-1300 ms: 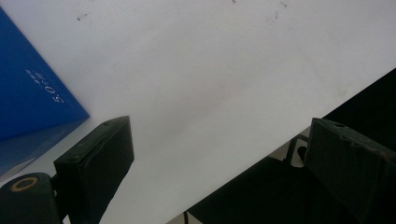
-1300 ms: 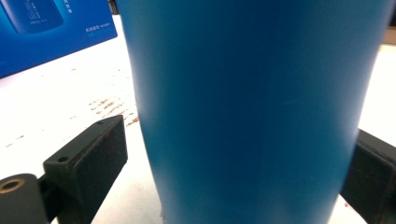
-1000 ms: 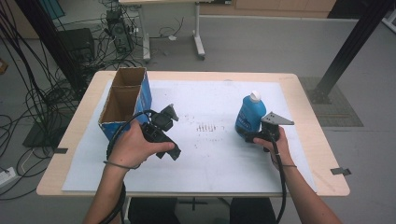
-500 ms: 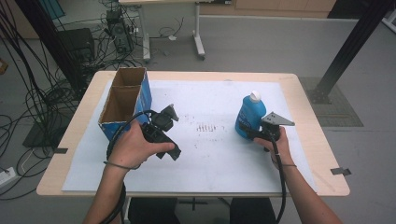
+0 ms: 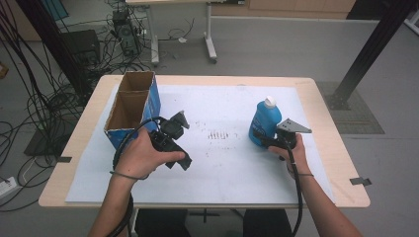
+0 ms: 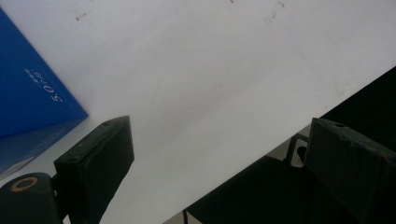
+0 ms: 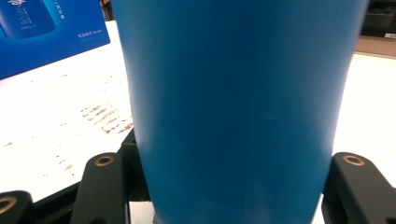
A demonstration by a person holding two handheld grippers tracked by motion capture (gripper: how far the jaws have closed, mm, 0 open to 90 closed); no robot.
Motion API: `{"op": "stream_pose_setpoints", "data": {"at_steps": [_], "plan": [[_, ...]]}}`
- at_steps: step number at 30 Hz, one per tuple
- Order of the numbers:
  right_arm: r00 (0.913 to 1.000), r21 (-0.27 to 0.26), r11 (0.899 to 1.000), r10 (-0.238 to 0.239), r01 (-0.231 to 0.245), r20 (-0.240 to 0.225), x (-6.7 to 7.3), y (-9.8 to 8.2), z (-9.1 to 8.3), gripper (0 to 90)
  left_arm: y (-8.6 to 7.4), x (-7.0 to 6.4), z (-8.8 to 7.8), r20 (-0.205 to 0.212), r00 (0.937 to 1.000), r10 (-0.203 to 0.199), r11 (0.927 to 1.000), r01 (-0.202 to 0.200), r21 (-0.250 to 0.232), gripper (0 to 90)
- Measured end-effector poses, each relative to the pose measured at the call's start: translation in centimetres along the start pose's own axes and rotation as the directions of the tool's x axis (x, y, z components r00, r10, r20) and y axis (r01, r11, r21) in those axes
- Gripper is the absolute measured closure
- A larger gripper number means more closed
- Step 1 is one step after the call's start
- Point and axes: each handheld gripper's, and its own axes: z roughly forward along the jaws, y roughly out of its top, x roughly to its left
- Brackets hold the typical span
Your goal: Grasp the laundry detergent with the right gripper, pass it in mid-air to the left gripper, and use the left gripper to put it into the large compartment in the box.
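A blue bottle (image 5: pixel 264 123) with a white cap stands upright on the right half of the white paper sheet (image 5: pixel 227 158). My right gripper (image 5: pixel 258 137) is shut on its lower body. In the right gripper view the bottle (image 7: pixel 238 107) sits between both black jaws, with the right gripper (image 7: pixel 229 161) pressed against its sides. My left gripper (image 5: pixel 179 122) is held in the left hand beside the blue cardboard box (image 5: pixel 154 104). In the left gripper view the left gripper (image 6: pixel 219 140) stands open over bare paper with nothing between its jaws.
The open-topped box has two compartments and stands at the table's left; its blue wall (image 6: pixel 32 93) lies close to the left jaw. Faint brown marks (image 5: pixel 217 134) dot the middle of the paper. Cables and a stand crowd the floor beyond the table (image 5: pixel 336 163).
The right gripper's jaws have come in against the bottle's sides. Both hands and the bottle stay where they were.
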Motion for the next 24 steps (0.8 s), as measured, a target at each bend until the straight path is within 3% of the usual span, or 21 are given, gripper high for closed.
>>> {"op": "stream_pose_setpoints", "data": {"at_steps": [24], "plan": [[1.0,-0.003,1.0,-0.005,0.005,0.002,0.05,-0.02,0.01,40.3,0.24,-0.14,0.06,0.0,1.0,0.006,1.0,-0.006,-0.001,8.4]]}}
